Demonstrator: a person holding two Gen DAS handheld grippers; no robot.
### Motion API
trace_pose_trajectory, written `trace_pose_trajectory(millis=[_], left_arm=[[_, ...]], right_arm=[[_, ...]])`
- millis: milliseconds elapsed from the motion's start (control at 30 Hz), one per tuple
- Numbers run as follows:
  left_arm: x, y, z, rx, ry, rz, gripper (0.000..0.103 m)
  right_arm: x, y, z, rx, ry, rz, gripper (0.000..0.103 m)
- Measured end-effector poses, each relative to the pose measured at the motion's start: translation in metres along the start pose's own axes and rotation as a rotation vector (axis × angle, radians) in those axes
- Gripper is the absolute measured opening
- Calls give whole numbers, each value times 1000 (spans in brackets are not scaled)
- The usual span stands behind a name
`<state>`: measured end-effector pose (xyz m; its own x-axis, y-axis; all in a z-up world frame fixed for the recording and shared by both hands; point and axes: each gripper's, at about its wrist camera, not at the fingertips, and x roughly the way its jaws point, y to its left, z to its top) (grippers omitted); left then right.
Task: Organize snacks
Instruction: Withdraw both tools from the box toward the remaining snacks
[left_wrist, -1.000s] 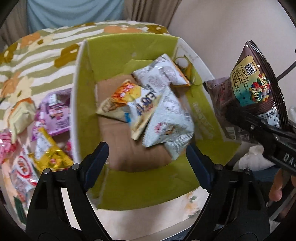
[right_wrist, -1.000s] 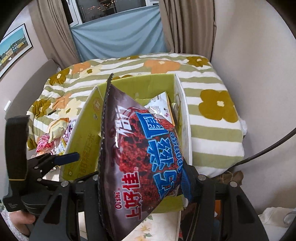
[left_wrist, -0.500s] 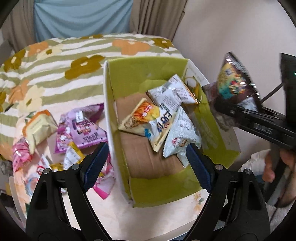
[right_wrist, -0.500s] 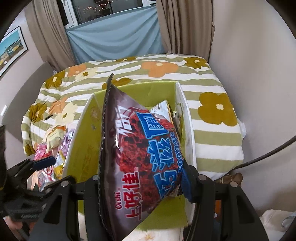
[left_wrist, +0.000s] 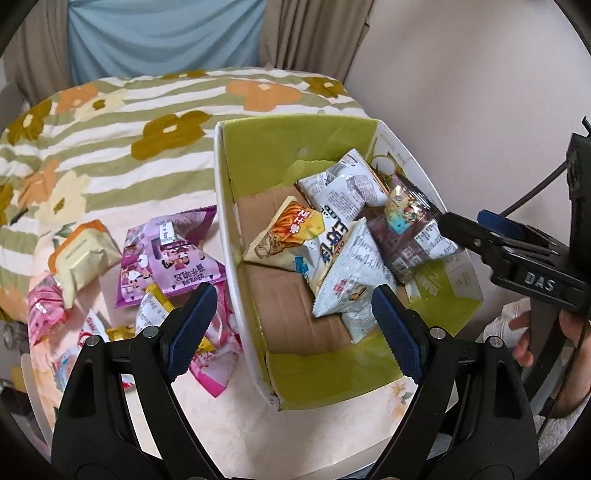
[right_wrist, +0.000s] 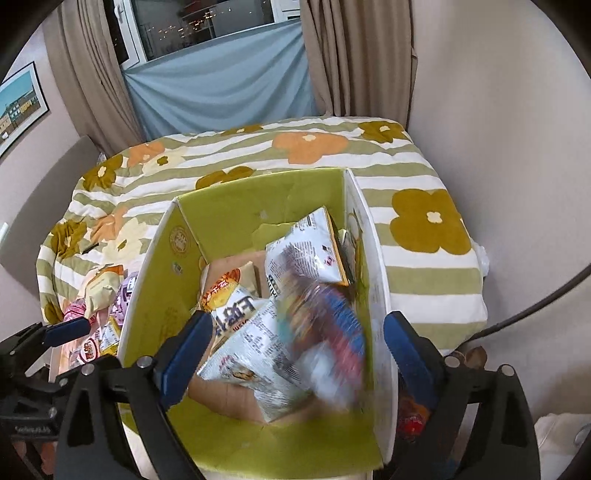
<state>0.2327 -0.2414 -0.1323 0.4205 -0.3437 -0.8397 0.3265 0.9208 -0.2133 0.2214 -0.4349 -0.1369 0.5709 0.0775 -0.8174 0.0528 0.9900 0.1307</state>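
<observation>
Several snack packets already lie heaped in the green-lined cardboard box (left_wrist: 258, 147), which fills the middle of both wrist views, and one more is joining them: a dark brown chocolate-snack bag (left_wrist: 410, 232), caught right of centre in the left wrist view against the box's right wall, and smeared with motion blur (right_wrist: 325, 332) in the lower middle of the right wrist view. The right gripper (right_wrist: 295, 350) is opening, its blue pads spread to either side of the blurred bag and no longer pressing on it, so I'd judge the bag is dropping free into the box, which is presumably why the gripper hangs over the box's near right corner pointing down into it. A hand (left_wrist: 546, 332) at the right edge of the left view carries that tool.

That brown bag looks puffy and glossy, with a bright printed panel of coloured sweets on one face and blue lettering on the other; it should settle softly on the white and orange packets (left_wrist: 295, 232) beneath.

The left gripper (left_wrist: 291, 321), in the lower middle of its own frame, stands wide with nothing between its pads, poised over the box's left wall, likely ready for the loose packets (left_wrist: 173, 254) scattered at the lower left on the flowered striped cover (left_wrist: 110, 110)
</observation>
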Motion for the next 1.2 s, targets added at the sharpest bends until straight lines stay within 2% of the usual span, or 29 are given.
trace_pose_trajectory(millis=[233,367,633,933,1200], left_arm=[[-16,-10,-3,-5,-38,12,85],[-35,-16,-6,-14,-78,28,85],[-86,-19,-20,-27,-161,142,85],[-129,35,-65,-143,-192,229,85],[-162,114,-108,-232,-179,305,85]], right_arm=[[-23,2,-7,-25,-7,24,92],[-42,9,-8,-61,-48,29,92],[-76,23,-13,-141,-125,107,93],[-91,73,-26,-224,-150,218,93],[-76,146,-38,-286,-118,290,93]])
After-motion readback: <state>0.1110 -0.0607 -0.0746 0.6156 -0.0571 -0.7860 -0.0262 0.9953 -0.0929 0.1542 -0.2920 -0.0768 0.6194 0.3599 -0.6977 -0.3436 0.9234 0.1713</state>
